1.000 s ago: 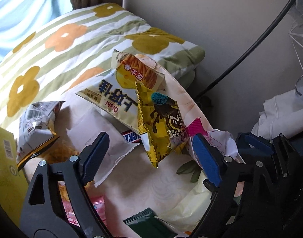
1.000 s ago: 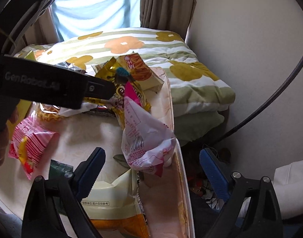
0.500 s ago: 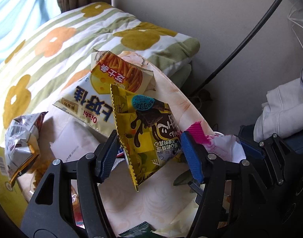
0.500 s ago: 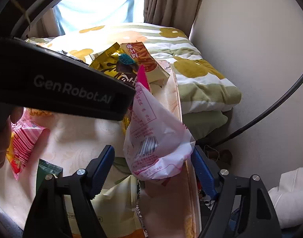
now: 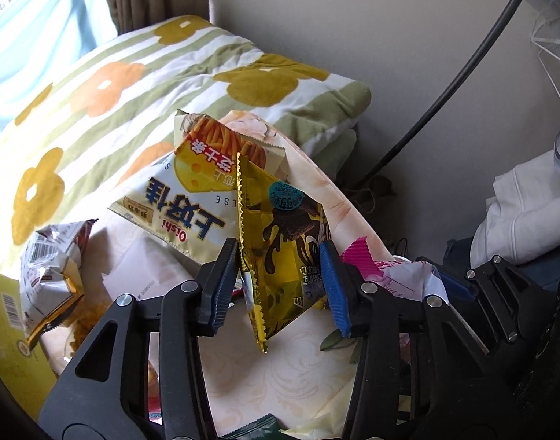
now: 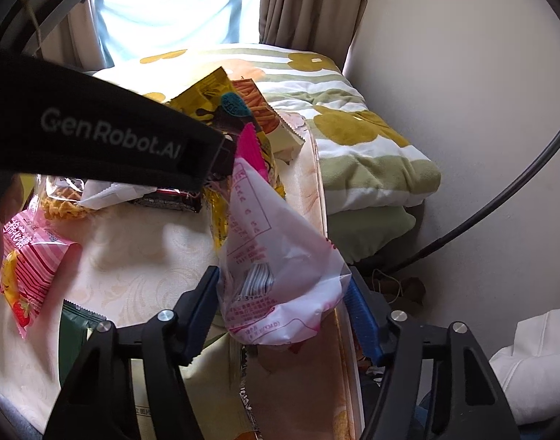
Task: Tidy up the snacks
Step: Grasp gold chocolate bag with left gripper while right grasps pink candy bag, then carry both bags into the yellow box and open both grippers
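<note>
Snack packets lie on a cream patterned table (image 5: 294, 370). My left gripper (image 5: 280, 278) has its fingers on both sides of a yellow chocolate snack bag (image 5: 280, 256), which stands on edge; the bag fills the gap and both pads touch it. Behind it lies a white Oishi cheese-stick bag (image 5: 192, 198). My right gripper (image 6: 283, 315) has its fingers around a white and pink bag (image 6: 276, 267); small gaps show at both pads. The left gripper's black body (image 6: 107, 139) crosses the right wrist view. The pink bag's top also shows in the left wrist view (image 5: 364, 260).
A silver bag (image 5: 49, 267), a yellow box (image 5: 8, 333), a pink striped packet (image 6: 27, 256), a green packet (image 6: 74, 330), a dark chocolate bar (image 6: 166, 201) and a large cream bag (image 6: 192, 385) lie around. A flowered quilt (image 5: 133, 84) is behind. The table's right edge (image 6: 327, 220) drops to the floor.
Both grippers moved forward onto their bags and narrowed. The left now pinches the yellow bag; the right sits closer around the white and pink bag.
</note>
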Demonstrator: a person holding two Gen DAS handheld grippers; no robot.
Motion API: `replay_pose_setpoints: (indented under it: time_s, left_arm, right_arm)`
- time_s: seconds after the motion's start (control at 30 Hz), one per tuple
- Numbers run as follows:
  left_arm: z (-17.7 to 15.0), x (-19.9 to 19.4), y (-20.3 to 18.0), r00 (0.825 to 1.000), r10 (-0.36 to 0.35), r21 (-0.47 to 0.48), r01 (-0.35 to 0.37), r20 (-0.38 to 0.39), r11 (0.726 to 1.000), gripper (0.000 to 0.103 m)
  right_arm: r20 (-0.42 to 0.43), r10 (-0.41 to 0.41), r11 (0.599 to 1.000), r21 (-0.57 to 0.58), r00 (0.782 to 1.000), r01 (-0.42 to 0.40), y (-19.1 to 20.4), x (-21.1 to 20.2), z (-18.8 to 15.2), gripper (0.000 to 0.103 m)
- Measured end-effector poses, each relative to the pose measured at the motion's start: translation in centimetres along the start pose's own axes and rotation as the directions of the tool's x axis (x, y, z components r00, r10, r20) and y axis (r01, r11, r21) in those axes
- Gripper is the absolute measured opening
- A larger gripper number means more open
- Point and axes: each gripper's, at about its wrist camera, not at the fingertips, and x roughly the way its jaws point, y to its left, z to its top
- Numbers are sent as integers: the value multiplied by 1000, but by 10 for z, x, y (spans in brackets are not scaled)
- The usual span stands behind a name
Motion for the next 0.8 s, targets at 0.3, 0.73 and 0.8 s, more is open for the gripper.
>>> replay_pose_setpoints:
  time_s: [0.3, 0.73, 0.8]
  left_arm:
    - [-2, 9, 3, 999, -26, -15, 25, -32, 1000, 41]
    - [-2, -1, 0, 1000, -19, -20, 18, -17, 1000, 29]
    - [-2, -10, -1, 1000, -8, -20, 8, -3, 1000, 28]
  right_arm:
    - [6, 7, 1000, 3, 1000, -7, 2, 1, -1, 48]
    - [13, 42, 997, 67, 999, -43, -12, -7, 3, 37]
    - [27, 46, 997, 66, 999, -47, -14, -11, 5, 36]
